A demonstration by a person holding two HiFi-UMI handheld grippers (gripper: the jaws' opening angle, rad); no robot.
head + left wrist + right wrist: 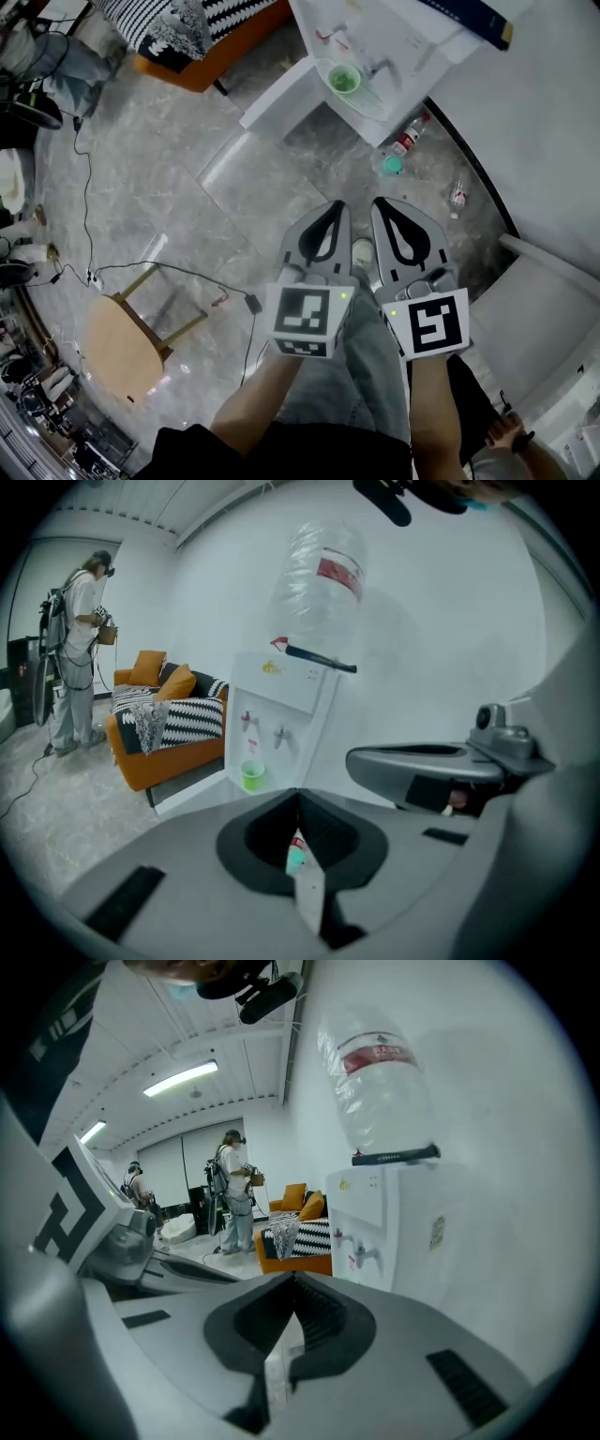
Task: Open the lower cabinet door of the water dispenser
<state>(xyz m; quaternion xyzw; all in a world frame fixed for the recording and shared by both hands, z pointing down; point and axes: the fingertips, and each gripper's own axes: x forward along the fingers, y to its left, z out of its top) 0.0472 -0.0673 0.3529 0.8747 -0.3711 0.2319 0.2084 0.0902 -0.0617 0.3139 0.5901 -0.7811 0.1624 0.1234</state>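
Both my tongs, left point(330, 211) and right point(389, 208), are closed and empty, well apart from the water dispenser point(281, 686); door opening not yet begun.

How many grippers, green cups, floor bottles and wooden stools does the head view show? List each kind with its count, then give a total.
Grippers: 2, the left gripper and the right gripper
green cup: 1
floor bottles: 2
wooden stool: 1
Total: 6

The left gripper point(330, 211) and the right gripper point(386, 208) sit just beside each other and point away from the body. Each one has its two jaws pressed together with nothing between them. Bare forearms point(248, 412) reach out behind them.
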